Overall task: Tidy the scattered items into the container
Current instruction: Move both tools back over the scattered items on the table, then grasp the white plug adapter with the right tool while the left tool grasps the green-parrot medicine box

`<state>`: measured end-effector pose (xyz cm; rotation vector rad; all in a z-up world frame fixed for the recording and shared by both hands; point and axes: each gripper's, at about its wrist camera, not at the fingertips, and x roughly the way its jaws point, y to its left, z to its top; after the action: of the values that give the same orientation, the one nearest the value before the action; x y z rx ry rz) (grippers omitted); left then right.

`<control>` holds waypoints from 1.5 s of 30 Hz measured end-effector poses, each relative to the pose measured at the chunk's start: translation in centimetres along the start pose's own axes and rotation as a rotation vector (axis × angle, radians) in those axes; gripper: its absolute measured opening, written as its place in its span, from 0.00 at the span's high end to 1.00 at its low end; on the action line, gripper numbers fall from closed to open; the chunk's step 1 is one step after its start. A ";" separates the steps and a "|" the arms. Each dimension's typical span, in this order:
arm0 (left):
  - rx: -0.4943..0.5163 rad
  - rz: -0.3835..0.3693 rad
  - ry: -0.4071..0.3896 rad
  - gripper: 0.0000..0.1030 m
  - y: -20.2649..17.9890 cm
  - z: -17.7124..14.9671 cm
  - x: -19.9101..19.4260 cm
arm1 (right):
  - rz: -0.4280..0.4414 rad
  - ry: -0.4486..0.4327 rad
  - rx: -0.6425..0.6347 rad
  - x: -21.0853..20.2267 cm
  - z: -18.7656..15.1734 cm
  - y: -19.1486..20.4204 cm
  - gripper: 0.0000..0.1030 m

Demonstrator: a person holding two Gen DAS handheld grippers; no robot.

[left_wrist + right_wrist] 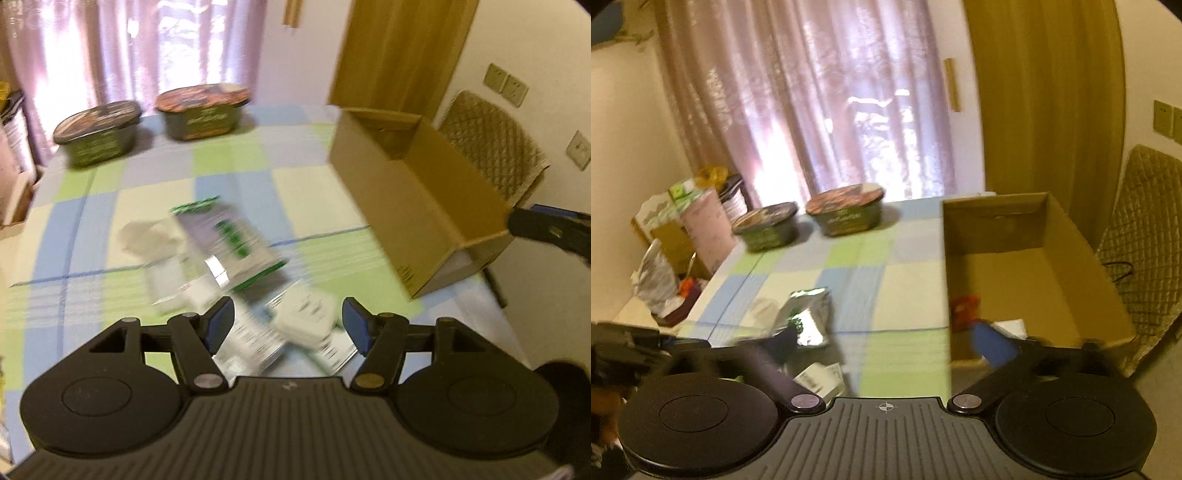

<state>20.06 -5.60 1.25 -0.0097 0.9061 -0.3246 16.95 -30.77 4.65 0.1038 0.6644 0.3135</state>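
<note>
Grippers both spread wide, empty: left gripper (288,325) over blurred sachets (229,243) on checked tablecloth (155,192) | right gripper (886,343) beside cardboard box (1034,280) (red packet (964,308) inside) | two bowls (846,212) at far edge.

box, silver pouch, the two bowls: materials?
Box: plain brown cardboard, matte, open flaps.
Pouch: likely foil or metallised film; a bright glint on its crinkled face.
Bowls: probably paper or plastic tubs under printed glossy lids; too blurred to be sure.
</note>
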 end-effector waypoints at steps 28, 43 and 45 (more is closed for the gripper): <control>-0.070 0.002 0.118 0.38 5.6 -6.8 3.4 | 0.171 0.326 -0.374 11.6 -5.8 5.9 0.00; -0.117 0.030 0.118 0.38 7.2 -5.9 6.2 | 0.292 0.439 -0.559 19.9 -5.4 5.3 0.12; -0.128 0.028 0.116 0.38 7.4 -5.8 6.5 | 0.303 0.444 -0.593 20.4 -5.5 5.5 0.12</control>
<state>21.33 0.35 -8.40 -0.0969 1.0404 -0.2421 27.26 -19.06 -10.64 -0.4479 0.9696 0.8283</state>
